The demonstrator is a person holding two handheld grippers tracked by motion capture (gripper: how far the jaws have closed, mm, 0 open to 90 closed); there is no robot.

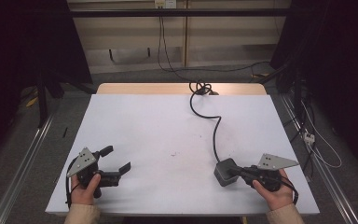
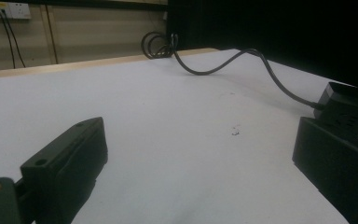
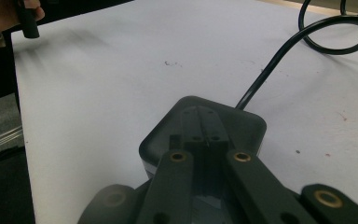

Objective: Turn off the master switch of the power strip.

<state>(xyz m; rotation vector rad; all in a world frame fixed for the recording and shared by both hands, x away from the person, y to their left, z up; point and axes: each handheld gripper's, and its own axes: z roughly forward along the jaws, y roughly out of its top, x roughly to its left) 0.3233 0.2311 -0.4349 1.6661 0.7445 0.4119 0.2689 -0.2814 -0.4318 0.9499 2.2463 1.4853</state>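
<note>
A dark grey socket box (image 1: 222,173) sits near the front right of the white tabletop (image 1: 168,126). Its black cable (image 1: 216,130) snakes back to a coil at the far edge. My right gripper (image 1: 233,171) is shut, its jaws pressed together and lying over the top of the box (image 3: 249,126); the right gripper (image 3: 204,116) holds nothing that I can see between them. My left gripper (image 1: 117,158) is open at the front left, jaws spread wide over bare table. In the left gripper view the left gripper (image 2: 200,133) faces the box (image 2: 349,105) and the cable (image 2: 261,65) across the table.
The cable coil (image 1: 201,87) hangs over the wooden far edge (image 1: 182,88). A wall socket (image 1: 164,3) is behind the table. Metal rails (image 1: 23,168) run along the floor on both sides, and a white power strip (image 1: 307,136) with loose cables lies at the right.
</note>
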